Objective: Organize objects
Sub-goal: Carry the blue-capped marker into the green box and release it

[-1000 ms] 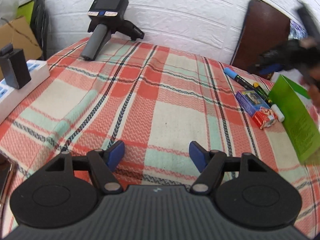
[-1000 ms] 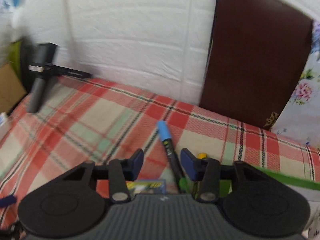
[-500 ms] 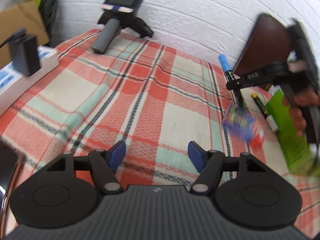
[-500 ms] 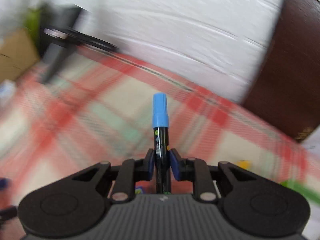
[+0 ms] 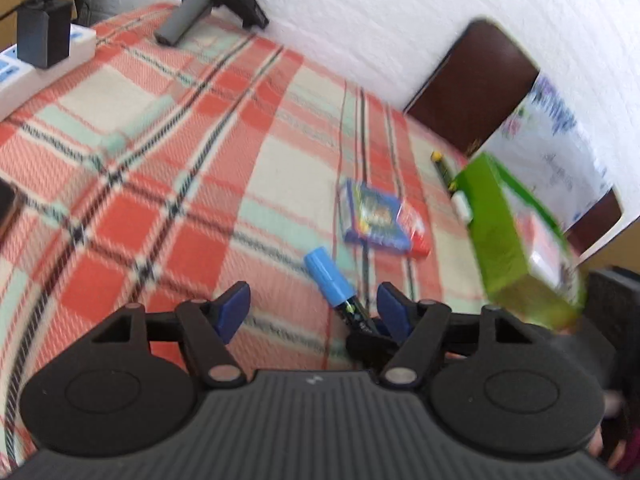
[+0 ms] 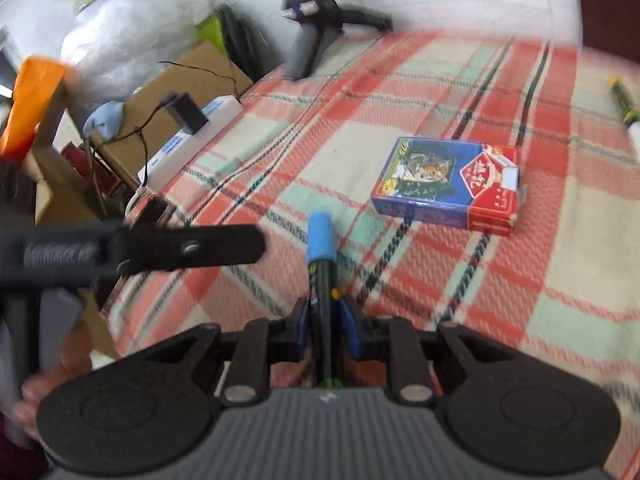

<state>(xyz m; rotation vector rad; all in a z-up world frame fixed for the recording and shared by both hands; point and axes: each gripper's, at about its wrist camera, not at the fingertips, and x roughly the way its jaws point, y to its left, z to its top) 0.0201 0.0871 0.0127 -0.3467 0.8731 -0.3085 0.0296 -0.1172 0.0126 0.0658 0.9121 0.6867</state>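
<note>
Gripping the blue-capped marker (image 6: pixel 322 264), right hand-held gripper (image 6: pixel 325 322) is closed; left hand-held gripper (image 5: pixel 314 312) gapes empty beside it.

A bench covered with a red, cream and mint plaid cloth (image 6: pixel 460 288) is carrying several things. A blue and red card box (image 6: pixel 448 186) is lying flat near the middle. A yellow-capped pen (image 5: pixel 442 168) is lying beside a green box (image 5: pixel 500 232) (blurred). At the far edge a black handheld device with a grey handle (image 6: pixel 310 36) is standing, and a white power strip (image 5: pixel 36 76) is lying at the left edge.
</note>
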